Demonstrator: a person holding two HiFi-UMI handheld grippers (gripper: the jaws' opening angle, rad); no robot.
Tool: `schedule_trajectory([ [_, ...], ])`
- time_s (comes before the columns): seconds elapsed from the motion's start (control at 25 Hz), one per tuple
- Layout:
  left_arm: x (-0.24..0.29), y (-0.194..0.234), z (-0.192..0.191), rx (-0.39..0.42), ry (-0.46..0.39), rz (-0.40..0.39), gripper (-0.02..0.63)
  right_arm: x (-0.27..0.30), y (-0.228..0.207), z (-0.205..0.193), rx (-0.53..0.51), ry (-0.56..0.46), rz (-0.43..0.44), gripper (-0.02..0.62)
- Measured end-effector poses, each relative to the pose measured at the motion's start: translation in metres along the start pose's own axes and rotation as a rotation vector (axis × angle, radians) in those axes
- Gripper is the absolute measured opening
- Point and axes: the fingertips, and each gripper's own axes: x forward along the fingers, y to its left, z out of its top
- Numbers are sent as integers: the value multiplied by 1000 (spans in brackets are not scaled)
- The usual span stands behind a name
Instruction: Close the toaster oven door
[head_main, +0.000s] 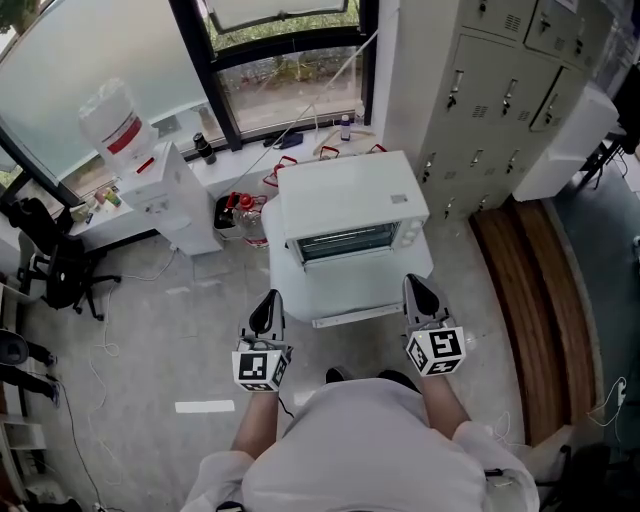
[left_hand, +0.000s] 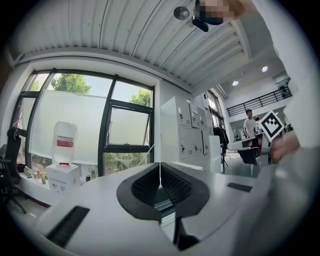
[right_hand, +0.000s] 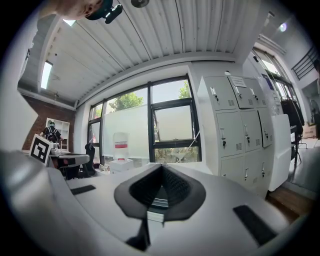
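- The white toaster oven (head_main: 350, 195) stood on the floor-level area in front of the window, between the water dispenser (head_main: 150, 185) on its left and the grey lockers (head_main: 500, 90) on its right
- Its front opening faced the person, and a wire rack showed inside it
- The toaster oven door (head_main: 350, 285) seemed to lie folded down flat toward the person, with a pale handle bar along its near edge; from above I could not be sure where the door ended and any desk under it began
- The left gripper (head_main: 267, 302) hovered just off the near left corner of that flat panel, not touching it as far as the head view showed
- In the left gripper view its jaws were closed, the ribbed pads (left_hand: 172, 182) meeting along a thin line with nothing between them
- The right gripper (head_main: 416, 290) hovered at the near right corner of the panel, level with the left one
- In the right gripper view its jaws were also closed and empty, the pads (right_hand: 172, 187) pressed together
- Both grippers pointed toward the oven, one on each side of the handle
- A black office chair (head_main: 60, 270) stood well apart at the far left
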Motion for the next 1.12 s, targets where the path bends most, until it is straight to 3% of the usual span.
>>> schedule_trajectory([
  [0.84, 46, -30, 8, 3, 10, 87, 21, 34, -54, 8, 10, 6, 102, 9],
  [1.12, 48, -27, 3, -32, 15, 97, 21, 37, -58, 4, 13, 18, 112, 9],
])
